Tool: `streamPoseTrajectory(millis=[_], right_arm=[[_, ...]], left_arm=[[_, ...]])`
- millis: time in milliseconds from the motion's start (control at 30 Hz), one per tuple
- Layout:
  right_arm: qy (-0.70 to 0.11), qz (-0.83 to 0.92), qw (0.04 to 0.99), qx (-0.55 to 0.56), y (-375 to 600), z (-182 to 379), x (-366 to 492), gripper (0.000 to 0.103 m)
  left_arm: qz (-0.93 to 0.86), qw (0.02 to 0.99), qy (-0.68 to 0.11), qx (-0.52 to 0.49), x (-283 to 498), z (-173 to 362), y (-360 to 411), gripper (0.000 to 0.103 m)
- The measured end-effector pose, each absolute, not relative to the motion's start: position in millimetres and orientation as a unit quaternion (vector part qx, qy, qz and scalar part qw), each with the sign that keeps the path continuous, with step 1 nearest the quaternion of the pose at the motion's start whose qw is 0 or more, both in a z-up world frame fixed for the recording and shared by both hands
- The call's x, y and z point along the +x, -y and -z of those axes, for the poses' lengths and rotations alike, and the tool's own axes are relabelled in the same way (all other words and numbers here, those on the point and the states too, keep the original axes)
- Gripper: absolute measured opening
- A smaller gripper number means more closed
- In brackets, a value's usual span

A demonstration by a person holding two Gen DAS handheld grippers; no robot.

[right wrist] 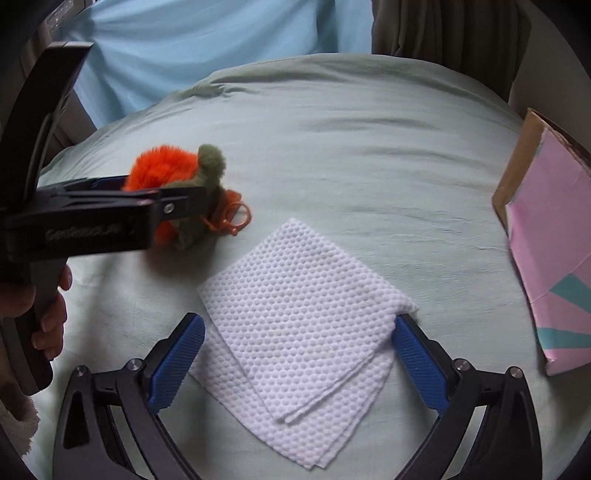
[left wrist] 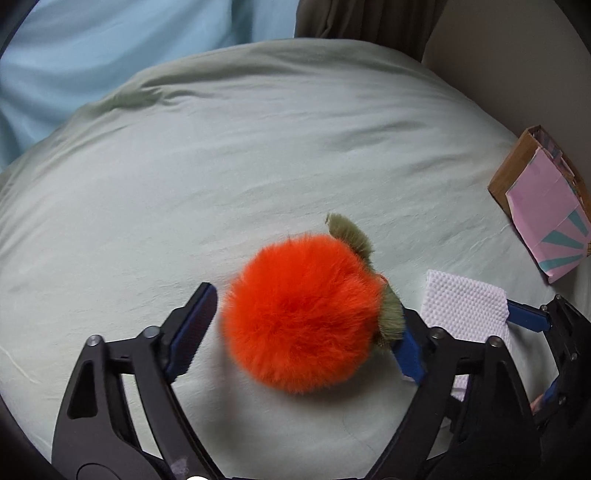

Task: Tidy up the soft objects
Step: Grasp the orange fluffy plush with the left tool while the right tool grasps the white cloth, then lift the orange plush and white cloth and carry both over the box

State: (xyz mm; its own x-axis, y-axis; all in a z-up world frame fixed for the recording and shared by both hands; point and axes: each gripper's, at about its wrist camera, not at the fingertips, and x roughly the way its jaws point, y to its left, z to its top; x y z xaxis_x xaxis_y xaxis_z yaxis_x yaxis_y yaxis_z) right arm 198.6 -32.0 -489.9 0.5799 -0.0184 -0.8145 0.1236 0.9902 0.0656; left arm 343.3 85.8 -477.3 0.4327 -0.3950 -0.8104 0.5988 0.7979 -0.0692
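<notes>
Pale green bedsheet (right wrist: 351, 147); black left claw (right wrist: 173, 201) bears unreadable embossed lettering.

It was a bedroom in a home. A bed with a pale green cover (left wrist: 258, 147) spread ahead of the tongs, curtains, blue (right wrist: 192, 44) and brown (right wrist: 443, 33), hung beyond it, and a wall (left wrist: 498, 62) stood to the right.

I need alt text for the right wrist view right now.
The right hand-held gripper straddles a folded white dimpled cloth on a pale green bedsheet, jaws open. At left, the left hand-held gripper straddles an orange pom-pom; a pink box lies right.
</notes>
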Motion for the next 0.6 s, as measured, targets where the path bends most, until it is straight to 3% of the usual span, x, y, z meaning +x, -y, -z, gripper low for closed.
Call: streamPoseTrajectory(millis=[33,100,200,300,367,433,600], right_arm=[[-0.456,0.038,0.888,0.049,28.0,490.0,199.0,0.1],[-0.456,0.041,0.888,0.032,21.8,490.3,200.5,0.093],[-0.453,0.044,0.89,0.018,19.7,488.0,201.2,0.073],[-0.45,0.051,0.892,0.013,23.2,486.3,201.2,0.054],[-0.45,0.058,0.891,0.015,27.9,484.9,202.3,0.036],[-0.45,0.065,0.89,0.02,33.9,482.8,203.2,0.026],[-0.448,0.064,0.891,0.04,41.0,476.9,205.6,0.016]], left_arm=[[0.297,0.837,-0.444,0.116,344.1,479.2,-85.0,0.074],[0.301,0.834,-0.448,0.116,346.0,483.0,-84.0,0.057],[0.305,0.834,-0.445,0.113,346.6,482.1,-84.6,0.044],[0.304,0.835,-0.444,0.114,346.1,481.7,-84.8,0.041],[0.303,0.836,-0.443,0.112,344.9,481.2,-85.9,0.04],[0.302,0.837,-0.443,0.109,343.9,480.6,-87.3,0.039],[0.296,0.842,-0.438,0.106,339.2,473.6,-89.8,0.037]])
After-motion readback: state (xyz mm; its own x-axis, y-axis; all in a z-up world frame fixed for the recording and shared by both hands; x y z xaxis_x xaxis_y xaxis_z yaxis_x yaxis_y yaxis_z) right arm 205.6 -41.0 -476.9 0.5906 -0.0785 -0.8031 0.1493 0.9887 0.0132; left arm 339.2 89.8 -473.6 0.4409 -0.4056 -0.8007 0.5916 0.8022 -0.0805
